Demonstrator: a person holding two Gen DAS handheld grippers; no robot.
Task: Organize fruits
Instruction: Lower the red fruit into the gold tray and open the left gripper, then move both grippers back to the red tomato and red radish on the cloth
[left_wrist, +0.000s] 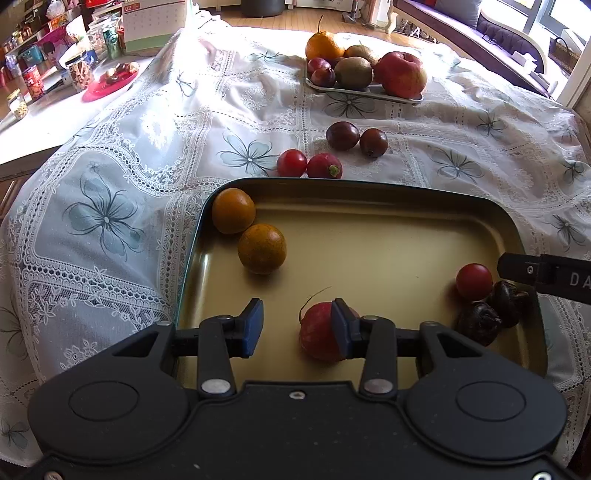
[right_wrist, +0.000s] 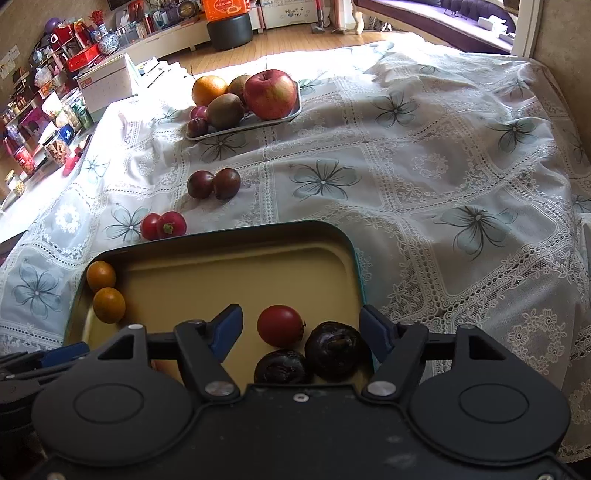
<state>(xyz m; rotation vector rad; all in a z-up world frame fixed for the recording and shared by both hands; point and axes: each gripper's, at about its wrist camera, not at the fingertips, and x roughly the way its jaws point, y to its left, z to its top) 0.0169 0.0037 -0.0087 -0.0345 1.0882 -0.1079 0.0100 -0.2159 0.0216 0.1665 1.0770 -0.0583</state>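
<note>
A gold tray (left_wrist: 369, 229) (right_wrist: 229, 273) lies on the lace cloth. In it sit two small oranges (left_wrist: 261, 248) (right_wrist: 108, 305), a red radish (left_wrist: 318, 332), a cherry tomato (left_wrist: 474, 281) (right_wrist: 279, 325) and two dark water chestnuts (left_wrist: 480, 322) (right_wrist: 338, 350). My left gripper (left_wrist: 297, 328) is open over the tray, its right finger against the radish. My right gripper (right_wrist: 301, 334) is open above the tomato and chestnuts. On the cloth beyond the tray lie a tomato (left_wrist: 291, 163) (right_wrist: 149, 226), a radish (left_wrist: 324, 166) (right_wrist: 171, 224) and two dark plums (left_wrist: 356, 137) (right_wrist: 213, 183).
A white plate (left_wrist: 364, 90) (right_wrist: 243, 127) at the back holds an apple (left_wrist: 402, 74) (right_wrist: 270, 94), an orange, kiwis and plums. Jars, boxes and a red dish (left_wrist: 110, 83) crowd the counter to the left. Bare cloth stretches to the right (right_wrist: 461, 166).
</note>
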